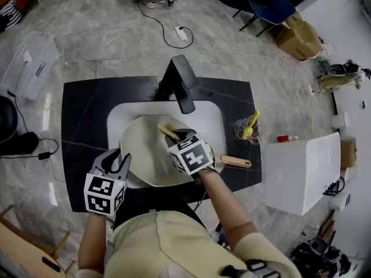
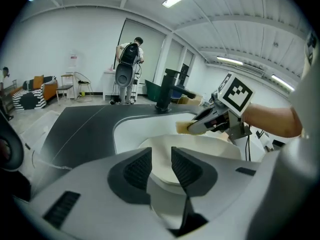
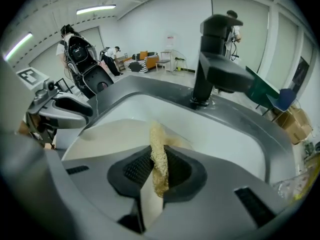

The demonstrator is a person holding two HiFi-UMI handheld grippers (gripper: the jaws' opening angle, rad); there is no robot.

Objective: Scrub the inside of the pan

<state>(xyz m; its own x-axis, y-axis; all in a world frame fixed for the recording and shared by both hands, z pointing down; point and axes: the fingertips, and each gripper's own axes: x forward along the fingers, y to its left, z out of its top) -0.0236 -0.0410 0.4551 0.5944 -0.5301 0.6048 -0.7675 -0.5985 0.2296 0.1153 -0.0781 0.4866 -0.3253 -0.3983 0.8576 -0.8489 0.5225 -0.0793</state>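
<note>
A cream pan [image 1: 148,155] lies tilted in the white sink [image 1: 211,120], its wooden handle [image 1: 235,161] pointing right over the counter. My right gripper [image 1: 175,136] is shut on a yellow sponge [image 1: 168,132] over the pan's far inner side. In the right gripper view the sponge [image 3: 159,159] stands on edge between the jaws, with the pan [image 3: 110,134] below. My left gripper [image 1: 117,157] is at the pan's left rim; in its own view the jaws [image 2: 161,166] stand close together with the cream rim [image 2: 200,154] running between them.
A black faucet [image 1: 182,86] overhangs the back of the sink. On the black counter [image 1: 87,126] to the right stand a glass holding a yellow brush [image 1: 248,129] and a small red-capped item [image 1: 284,138]. A white box [image 1: 301,169] sits beside the counter. People stand far off.
</note>
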